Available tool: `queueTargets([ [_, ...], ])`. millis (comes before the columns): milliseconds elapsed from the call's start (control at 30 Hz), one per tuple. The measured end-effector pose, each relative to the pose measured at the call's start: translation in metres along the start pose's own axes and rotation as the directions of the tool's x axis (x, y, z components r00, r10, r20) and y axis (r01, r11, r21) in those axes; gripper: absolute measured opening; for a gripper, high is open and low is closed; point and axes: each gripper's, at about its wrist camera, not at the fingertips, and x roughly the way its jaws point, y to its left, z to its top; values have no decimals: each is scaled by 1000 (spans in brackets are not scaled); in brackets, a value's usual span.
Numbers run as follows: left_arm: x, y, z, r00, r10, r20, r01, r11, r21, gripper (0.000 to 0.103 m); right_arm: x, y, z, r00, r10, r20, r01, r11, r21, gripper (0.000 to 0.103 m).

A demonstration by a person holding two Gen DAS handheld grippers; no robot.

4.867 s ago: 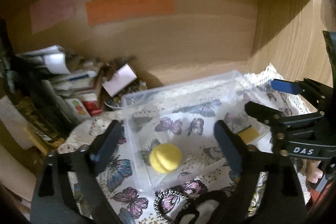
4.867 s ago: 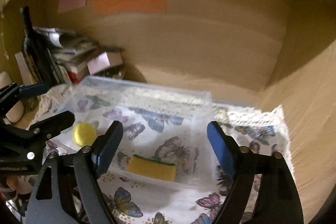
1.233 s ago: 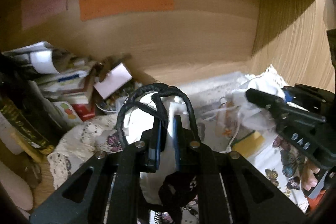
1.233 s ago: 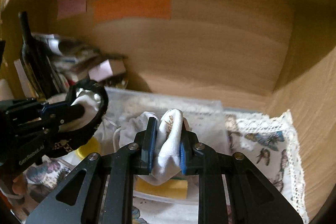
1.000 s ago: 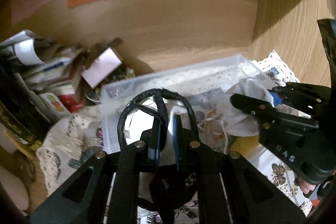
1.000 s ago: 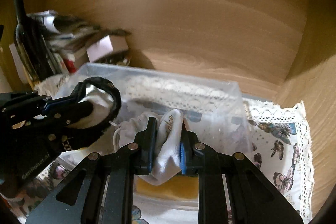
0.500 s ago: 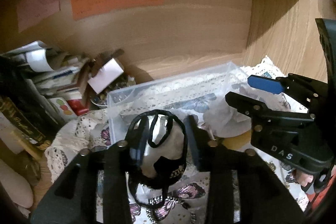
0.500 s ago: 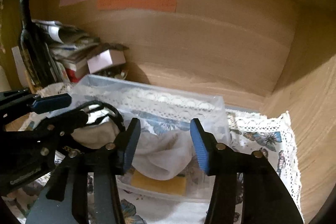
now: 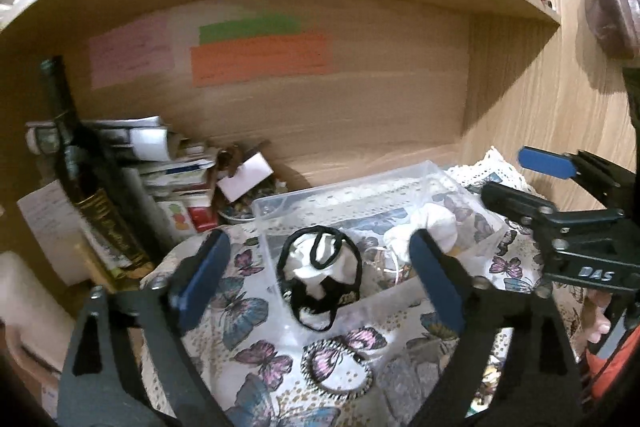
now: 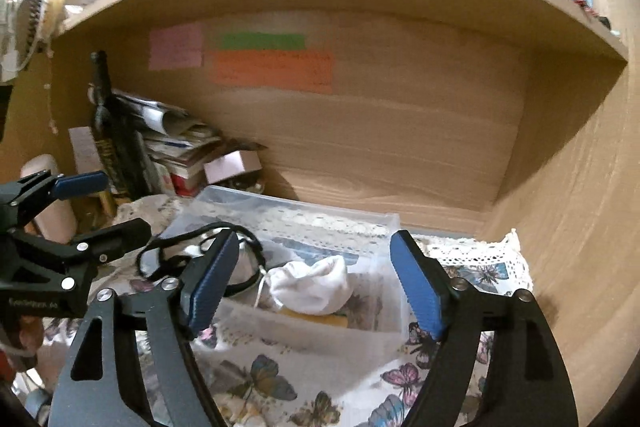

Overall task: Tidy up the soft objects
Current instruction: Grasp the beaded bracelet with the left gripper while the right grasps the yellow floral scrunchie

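A clear plastic bin [image 9: 280,205] [image 10: 394,303] stands on a butterfly-print cloth. In it lie a white pouch with black cord trim [image 9: 318,265] at the left and a white drawstring bag [image 9: 434,225] [image 10: 310,287] at the right, over a yellow sponge [image 10: 310,319]. My left gripper [image 9: 316,275] is open and empty, held back above the bin's front; it also shows in the right wrist view [image 10: 102,207]. My right gripper [image 10: 314,287] is open and empty, just in front of the bin; it also shows in the left wrist view [image 9: 516,183].
The bin sits inside a wooden shelf with a back wall [image 10: 360,131] and a right side wall [image 10: 580,207]. A dark bottle [image 9: 80,187] and stacked books and papers [image 9: 168,163] stand at the left. A black-and-white hair tie [image 9: 336,371] lies on the cloth [image 9: 248,331] before the bin.
Both grippers opened and let go: the black-trimmed pouch and the white bag now lie in the bin. Both grippers have pulled back and up from the bin.
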Motion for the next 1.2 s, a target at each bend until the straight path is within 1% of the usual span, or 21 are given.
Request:
queueTargets([
  [133,-8,3,-12,1000,25,-14,-25,1000,3,96,-17,5,-10,1000,10,18,-10,1000,-5,80],
  [267,-7,6,-28,998,39,-51,-39,999,11,97,-24,9,-23,1000,22,5,-22,1000,-4,80],
  [400,0,13,-45,993,44,-108,-44,999,3,97,-22,13,-41,999,27,-38,-27,1000,-8,80],
  [533,12,19,-62,985,56,-166,-57,998,-1,96,-14,16,-62,993,46,-109,-46,999,2,80],
  [567,15,20,-64,982,57,-178,-59,998,-1,94,-11,17,-68,990,50,-131,-51,999,0,80],
  [600,17,20,-67,980,59,-190,-60,998,-1,88,-9,19,-73,988,50,-147,-51,999,-2,80],
  [633,21,21,-70,977,59,-206,-60,998,2,84,-7,20,-78,985,50,-166,-52,999,-3,80],
  [667,25,21,-73,973,54,-223,-54,999,5,77,-4,20,-84,981,54,-186,-55,998,-2,80],
  [700,30,22,-76,967,42,-251,-41,999,7,73,-1,21,-89,977,60,-206,-61,998,1,80],
  [767,37,23,-81,957,27,-287,-27,1000,2,71,5,23,-100,965,70,-254,-72,997,3,80],
  [867,48,25,-89,944,21,-330,-23,1000,-2,69,10,22,-113,949,90,-301,-88,996,20,80],
  [933,56,25,-94,932,16,-363,-18,1000,-3,62,13,21,-118,938,114,-328,-109,993,34,78],
  [967,59,25,-96,925,9,-380,-13,1000,-7,56,15,20,-121,934,116,-338,-111,993,34,78],
  [1000,62,26,-98,917,-1,-398,-4,1000,-13,53,16,20,-123,932,117,-342,-113,993,32,76],
  [1033,64,25,-98,914,-8,-405,2,1000,-15,53,17,20,-125,930,119,-349,-116,993,29,66],
  [1067,64,25,-98,915,-7,-403,2,1000,-13,52,18,21,-128,923,128,-362,-126,992,27,60],
  [1100,64,24,-97,916,-9,-401,5,1000,-10,49,20,22,-130,917,139,-374,-138,990,30,48],
  [1133,64,24,-97,916,-12,-401,9,1000,-9,47,21,23,-132,914,146,-379,-146,989,29,45],
  [1167,65,23,-96,914,-21,-405,19,1000,-8,42,19,25,-132,921,138,-365,-141,990,18,43],
  [1200,68,21,-96,910,-29,-413,30,1000,-5,37,17,27,-132,921,141,-363,-146,989,12,33],
])
